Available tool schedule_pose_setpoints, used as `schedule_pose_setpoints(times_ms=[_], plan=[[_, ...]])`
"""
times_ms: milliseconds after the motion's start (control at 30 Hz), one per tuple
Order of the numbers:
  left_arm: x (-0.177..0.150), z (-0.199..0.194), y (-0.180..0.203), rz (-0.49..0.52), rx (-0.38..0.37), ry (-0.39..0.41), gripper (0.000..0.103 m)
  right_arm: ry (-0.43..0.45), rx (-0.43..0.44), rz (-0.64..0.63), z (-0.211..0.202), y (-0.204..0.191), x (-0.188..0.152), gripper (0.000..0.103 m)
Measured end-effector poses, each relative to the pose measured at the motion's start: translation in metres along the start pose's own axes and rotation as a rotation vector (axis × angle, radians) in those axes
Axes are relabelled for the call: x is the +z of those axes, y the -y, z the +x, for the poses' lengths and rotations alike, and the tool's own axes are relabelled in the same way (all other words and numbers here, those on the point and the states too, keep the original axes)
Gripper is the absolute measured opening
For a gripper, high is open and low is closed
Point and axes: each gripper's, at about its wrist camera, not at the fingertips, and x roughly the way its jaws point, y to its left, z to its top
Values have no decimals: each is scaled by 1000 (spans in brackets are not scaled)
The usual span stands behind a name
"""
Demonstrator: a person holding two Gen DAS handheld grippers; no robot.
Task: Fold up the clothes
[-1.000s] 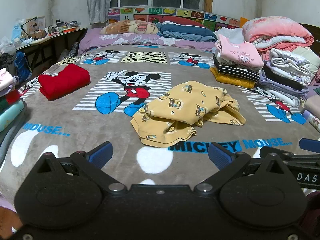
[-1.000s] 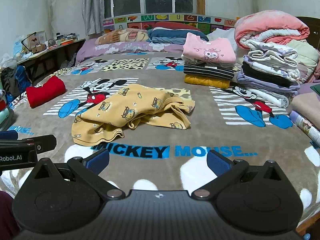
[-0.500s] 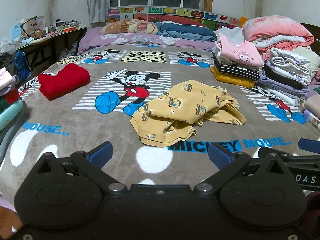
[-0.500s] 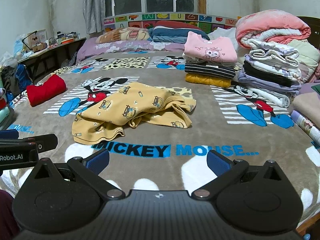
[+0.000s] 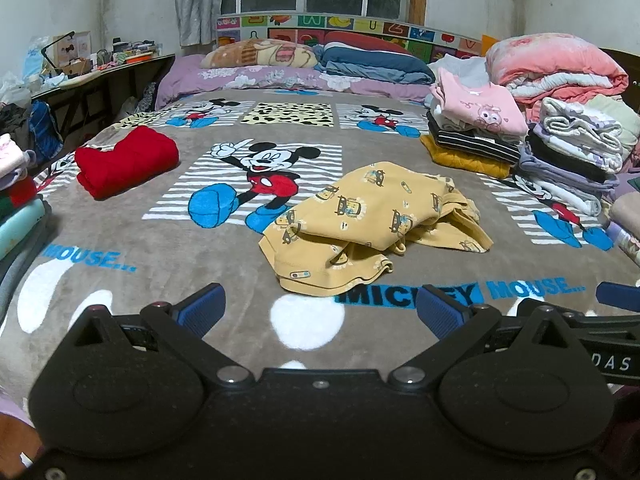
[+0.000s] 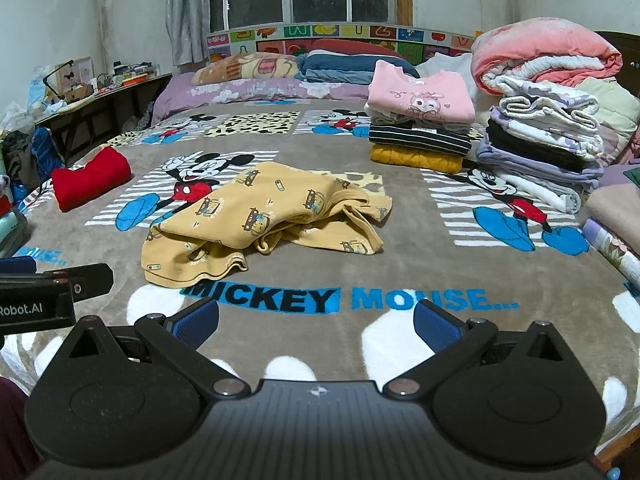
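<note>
The yellow garment (image 5: 372, 228) lies crumpled mid-bed on the Mickey blanket (image 5: 160, 264), towards the near edge, within reach of both claws. The left claw (image 5: 320, 312) and right claw (image 6: 316, 322) hover apart and empty, likely poised to spread it. Folded stacks (image 6: 420, 132) sit along the right edge.

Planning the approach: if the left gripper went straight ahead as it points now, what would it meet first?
Probably the near hem of the crumpled yellow garment. The open left gripper points over bare Mickey blanket first, though depth is hard to judge here.
</note>
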Motion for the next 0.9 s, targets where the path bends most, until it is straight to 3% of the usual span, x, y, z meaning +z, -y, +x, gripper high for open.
schedule_pose_setpoints(times_ms=[467,600,800,900], plan=[[-7,33,14,-10,-31,-15,103,-45,6,47,30,22,-11,103],[-14,52,18,-5,-29,-35,103,-23,47,90,45,37,-17,103],[-20,72,25,-14,-7,-2,103,19,115,159,67,60,-26,103],[-22,86,28,-8,-55,-63,103,38,145,189,77,69,-27,103]])
